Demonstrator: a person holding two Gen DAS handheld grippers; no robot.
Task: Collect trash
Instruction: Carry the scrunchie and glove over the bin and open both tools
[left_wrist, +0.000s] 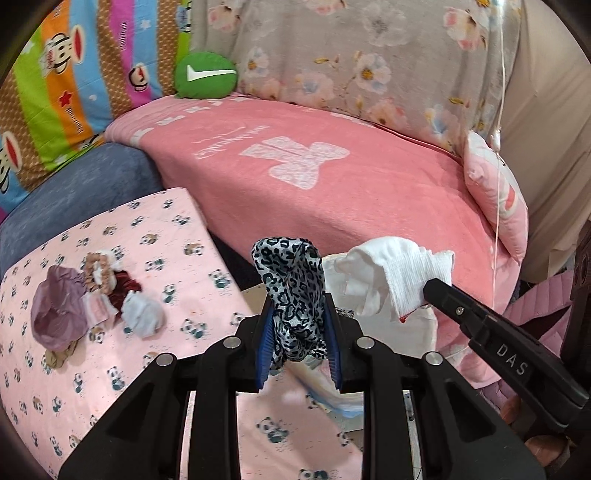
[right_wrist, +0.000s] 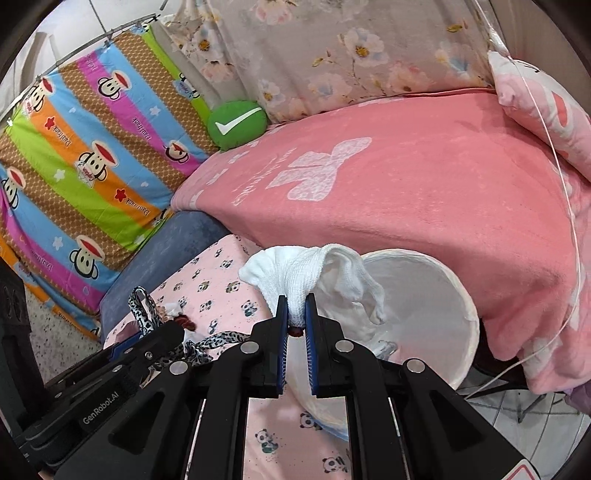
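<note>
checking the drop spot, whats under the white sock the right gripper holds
Under the white sock, pinched in the right hand-held gripper, sits the open white basket. The sock covers part of its inside.

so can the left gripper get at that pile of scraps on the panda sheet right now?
Probably not yet: the left gripper is shut on a leopard-print cloth. The pile itself lies unobstructed on the panda sheet.

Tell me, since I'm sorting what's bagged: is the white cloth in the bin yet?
Not yet. The white cloth is clamped in the right tool, above the white bin.
</note>
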